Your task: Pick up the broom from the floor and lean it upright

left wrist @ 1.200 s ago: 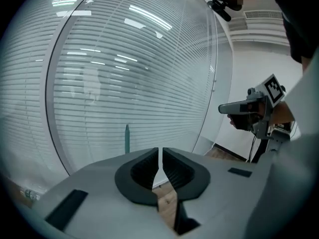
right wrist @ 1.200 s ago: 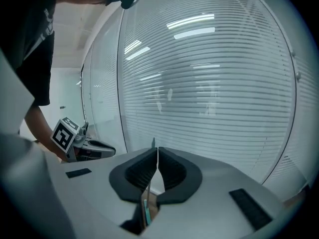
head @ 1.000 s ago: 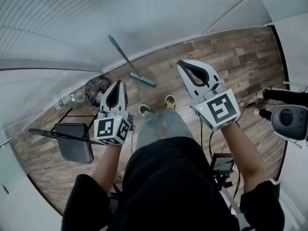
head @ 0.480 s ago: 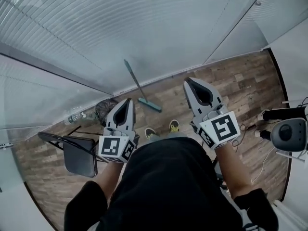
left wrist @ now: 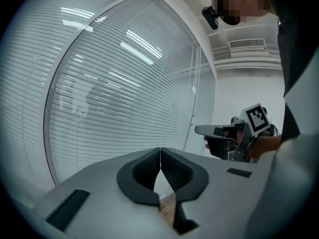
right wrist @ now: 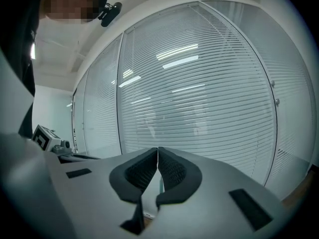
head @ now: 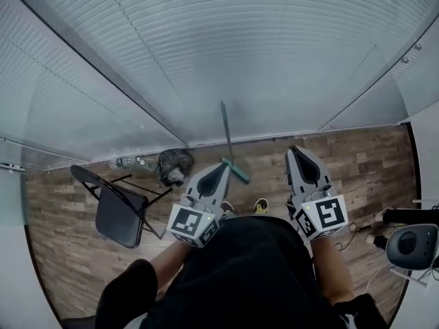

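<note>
**Broom up against wall: task looks done**

Broom [head: 227,137] standing near-upright against blind-covered glass wall [head: 206,60]. Teal head [head: 236,171] down on wood floor [head: 357,156], handle pointing up the glass, long axis close to vertical. Left claw [head: 221,166] and right claw [head: 297,151] both closed on nothing, apart from broom. Pick-up and leaning apparently complete; nothing left to do, by the look of it.
</note>
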Tool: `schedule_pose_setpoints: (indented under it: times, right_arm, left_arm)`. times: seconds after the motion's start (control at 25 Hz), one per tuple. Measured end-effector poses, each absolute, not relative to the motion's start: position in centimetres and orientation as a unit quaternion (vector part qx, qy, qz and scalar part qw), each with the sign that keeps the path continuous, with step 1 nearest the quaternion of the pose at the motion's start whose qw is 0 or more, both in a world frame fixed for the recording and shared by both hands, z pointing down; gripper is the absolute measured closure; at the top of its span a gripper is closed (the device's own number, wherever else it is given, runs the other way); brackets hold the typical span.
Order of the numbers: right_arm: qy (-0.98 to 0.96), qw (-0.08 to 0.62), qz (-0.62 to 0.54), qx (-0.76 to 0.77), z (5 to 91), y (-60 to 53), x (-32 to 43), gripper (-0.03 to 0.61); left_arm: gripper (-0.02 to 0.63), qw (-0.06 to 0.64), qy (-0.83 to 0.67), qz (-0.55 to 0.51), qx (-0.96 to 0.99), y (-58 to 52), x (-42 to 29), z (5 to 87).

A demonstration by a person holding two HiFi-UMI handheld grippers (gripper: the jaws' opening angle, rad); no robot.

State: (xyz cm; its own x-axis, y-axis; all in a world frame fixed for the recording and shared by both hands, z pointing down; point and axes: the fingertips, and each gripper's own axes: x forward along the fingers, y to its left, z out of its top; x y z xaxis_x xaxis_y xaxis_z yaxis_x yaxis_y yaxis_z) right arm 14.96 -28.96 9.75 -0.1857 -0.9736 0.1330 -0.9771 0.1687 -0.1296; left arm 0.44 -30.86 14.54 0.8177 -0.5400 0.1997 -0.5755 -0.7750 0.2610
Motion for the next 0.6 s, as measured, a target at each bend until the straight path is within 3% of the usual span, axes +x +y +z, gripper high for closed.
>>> schedule_pose_setpoints:
  times: [0.6]
  right_arm:
    - [-0.779,0.011,0.094,0.620,10.7,-29.7,15.2,0.561]
  left_arm:
    - [0.591,0.155,-0.336,0.050,0.928,-32.6,-0.5,14.2]
